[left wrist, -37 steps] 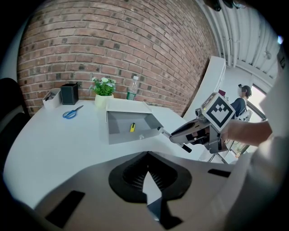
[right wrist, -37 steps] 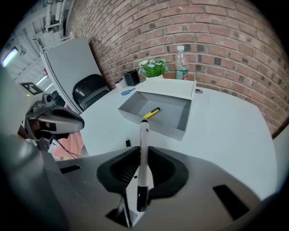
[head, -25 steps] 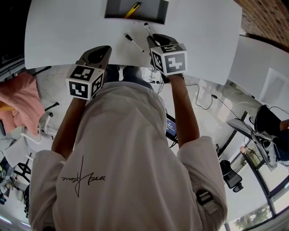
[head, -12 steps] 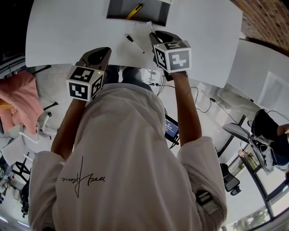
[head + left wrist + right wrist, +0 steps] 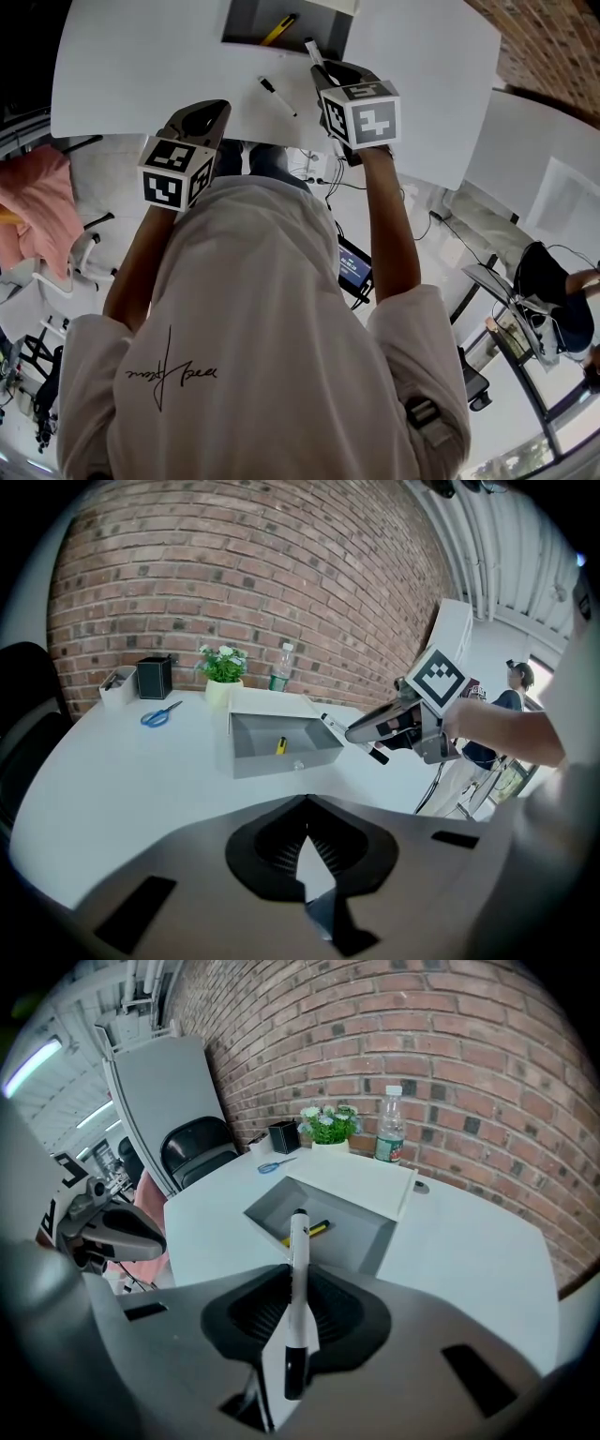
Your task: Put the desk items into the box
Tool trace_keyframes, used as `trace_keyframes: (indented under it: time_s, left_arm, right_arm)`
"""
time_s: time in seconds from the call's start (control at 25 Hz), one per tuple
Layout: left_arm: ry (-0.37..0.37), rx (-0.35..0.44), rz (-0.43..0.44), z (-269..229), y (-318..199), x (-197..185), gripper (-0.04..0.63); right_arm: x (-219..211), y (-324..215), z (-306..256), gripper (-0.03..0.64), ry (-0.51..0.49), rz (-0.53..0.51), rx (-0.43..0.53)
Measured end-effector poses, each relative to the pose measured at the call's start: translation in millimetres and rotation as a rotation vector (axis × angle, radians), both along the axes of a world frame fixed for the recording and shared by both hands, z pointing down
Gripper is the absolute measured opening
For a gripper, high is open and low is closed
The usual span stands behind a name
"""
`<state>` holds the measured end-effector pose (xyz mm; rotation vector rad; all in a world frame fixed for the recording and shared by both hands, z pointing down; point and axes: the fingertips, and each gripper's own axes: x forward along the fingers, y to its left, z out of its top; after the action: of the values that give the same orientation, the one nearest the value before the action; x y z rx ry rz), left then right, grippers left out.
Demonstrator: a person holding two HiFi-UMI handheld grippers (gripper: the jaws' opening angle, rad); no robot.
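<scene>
Box (image 5: 246,21): grey, open, at far edge of table (image 5: 141,66); yellow pen (image 5: 279,29) lies inside.
Right gripper (image 5: 328,73): jaws clamped on white marker (image 5: 298,1288), its tip at the box's near rim.
Left gripper (image 5: 214,108): jaws closed together, nothing between them, at table's near edge.
Loose marker (image 5: 277,96): flat on table, between box and near edge.

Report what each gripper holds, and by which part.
The right gripper holds a white marker around mid-barrel, its long black end toward the camera. The left gripper is shut, holding nothing.
</scene>
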<state>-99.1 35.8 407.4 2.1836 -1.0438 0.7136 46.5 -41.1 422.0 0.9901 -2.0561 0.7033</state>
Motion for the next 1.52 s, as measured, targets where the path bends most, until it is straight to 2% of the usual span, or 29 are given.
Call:
trace_keyframes:
  time_s: [0.32, 1.52]
  left_arm:
    - [0.001, -0.012, -0.008, 2.5, 5.3, -6.5, 0.005]
    - [0.007, -0.019, -0.039, 4.3, -2.5, -30.8, 0.005]
  right_arm:
    - [-13.9, -11.4, -4.1, 0.080, 0.003, -0.031, 0.015]
    - [-24.2, -45.9, 4.0, 0.080, 0.026, -0.013, 0.005]
